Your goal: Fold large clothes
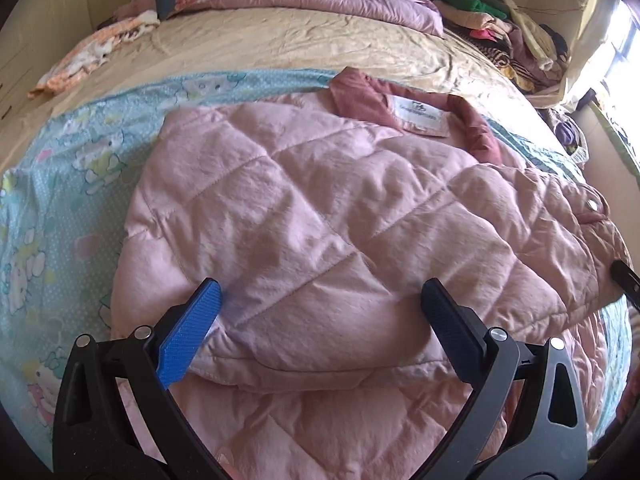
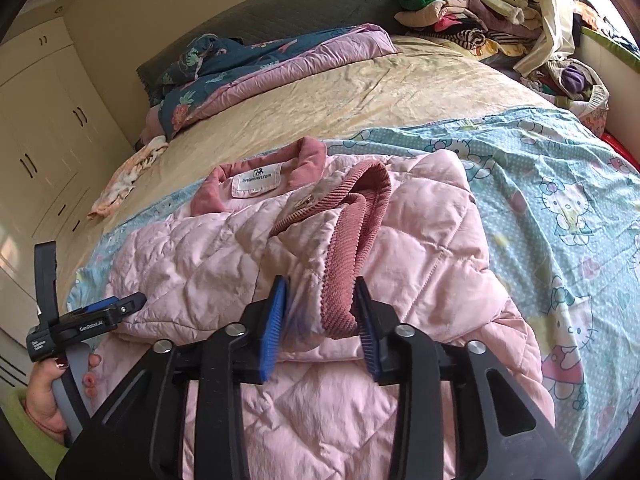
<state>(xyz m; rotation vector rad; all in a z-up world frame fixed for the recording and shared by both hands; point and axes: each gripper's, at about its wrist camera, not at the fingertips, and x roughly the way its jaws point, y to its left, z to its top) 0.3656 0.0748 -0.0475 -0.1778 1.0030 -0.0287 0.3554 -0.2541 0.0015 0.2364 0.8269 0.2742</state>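
Pink jacket (image 1: 320,208) half folded on the bed (image 1: 280,48)

Left gripper (image 1: 320,312) released wide over it; right gripper (image 2: 322,320) loosened around the ribbed cuff (image 2: 344,264).

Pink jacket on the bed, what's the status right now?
Left hand-held gripper open over pink jacket. Right hand-held gripper open, corduroy cuff between jaws, not pinched. Nothing in the way.

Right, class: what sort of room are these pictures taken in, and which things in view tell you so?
Most likely a home bedroom: a wide bed with rumpled bedding, a built-in wardrobe along the wall, and a heap of clothes piled at the bed's far corner.
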